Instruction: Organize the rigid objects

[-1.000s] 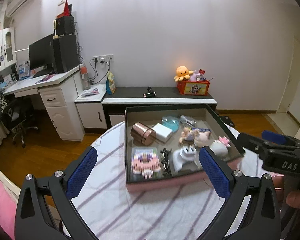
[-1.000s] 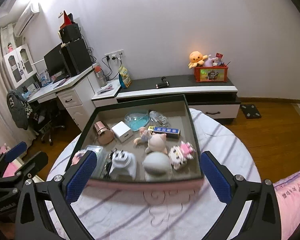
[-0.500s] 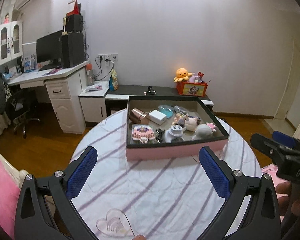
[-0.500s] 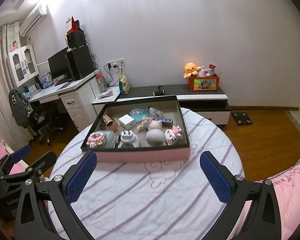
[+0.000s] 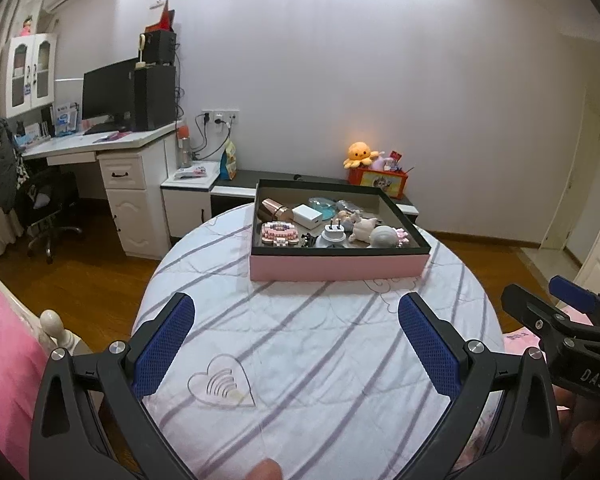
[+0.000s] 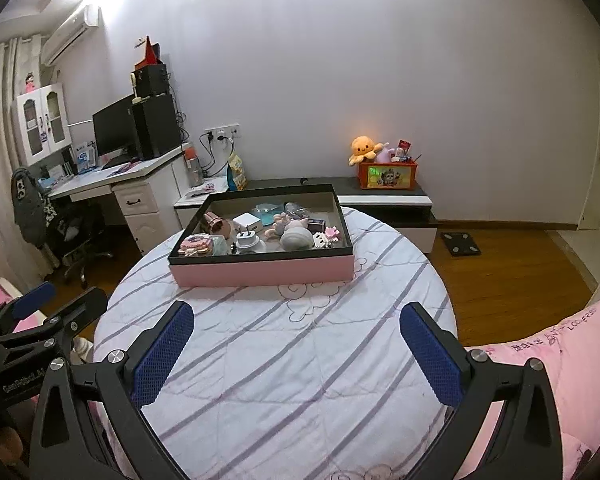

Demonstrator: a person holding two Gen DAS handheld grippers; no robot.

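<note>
**Both tongs wide, box waiting**

My left gripper (image 5: 296, 344) and right gripper (image 6: 296, 350) hang spread, empty. The pink box (image 6: 262, 272) sits across the table (image 6: 300, 360), trinkets inside: light, hard, probably slippery. I'd pinch the white plug (image 6: 246, 237) by its flat sides.

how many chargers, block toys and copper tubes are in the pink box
chargers: 2 (white cube, white plug)
block toys: 2 (pink flat one, pink and white one)
copper tubes: 1
total: 5
</note>
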